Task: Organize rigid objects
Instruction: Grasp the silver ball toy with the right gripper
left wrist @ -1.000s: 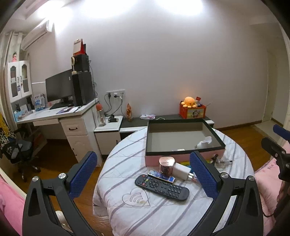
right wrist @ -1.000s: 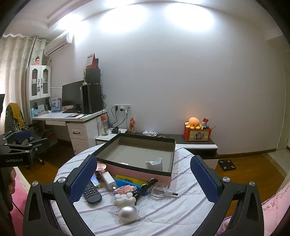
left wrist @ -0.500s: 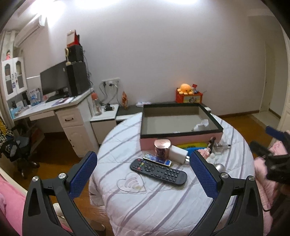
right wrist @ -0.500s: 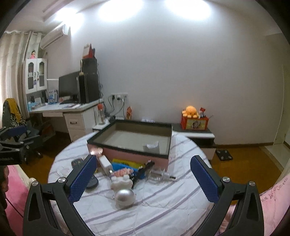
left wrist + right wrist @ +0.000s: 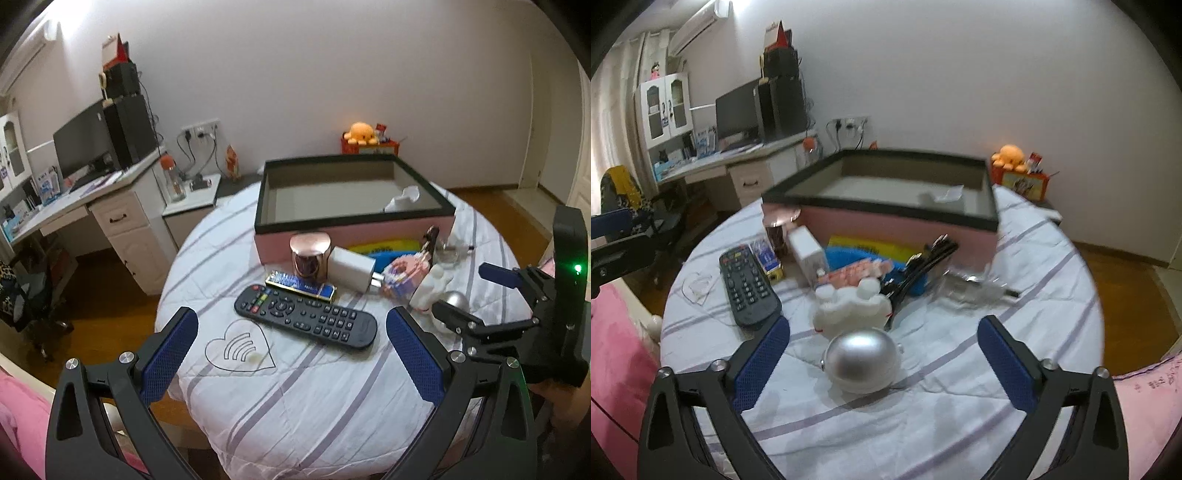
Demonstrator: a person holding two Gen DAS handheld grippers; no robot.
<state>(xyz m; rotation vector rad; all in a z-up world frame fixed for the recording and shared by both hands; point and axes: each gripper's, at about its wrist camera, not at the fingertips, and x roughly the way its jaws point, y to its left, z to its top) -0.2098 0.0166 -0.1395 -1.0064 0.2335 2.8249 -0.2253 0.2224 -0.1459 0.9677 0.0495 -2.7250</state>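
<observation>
A pink box with a black rim (image 5: 354, 218) (image 5: 897, 218) stands open at the back of the round table. In front of it lie a black remote (image 5: 306, 319) (image 5: 748, 286), a copper jar (image 5: 309, 254), a white charger (image 5: 351, 267), a blue-gold lighter (image 5: 301, 283), a white figure (image 5: 851, 304) and a silver ball (image 5: 863, 360). My left gripper (image 5: 291, 349) is open just before the remote. My right gripper (image 5: 882, 356) is open with the silver ball between its fingers; it also shows in the left wrist view (image 5: 476, 291).
The table (image 5: 295, 398) has a white striped quilted cover with a heart mark (image 5: 240, 350). A black hair clip (image 5: 919, 262) and a clear glass item (image 5: 971, 286) lie by the box. A desk with a monitor (image 5: 88, 147) stands left. Pink bedding (image 5: 617, 350) flanks the table.
Both grippers have moved forward and down toward the table. The remote now lies just ahead of the left gripper, and the silver ball sits between the right gripper's fingers.
</observation>
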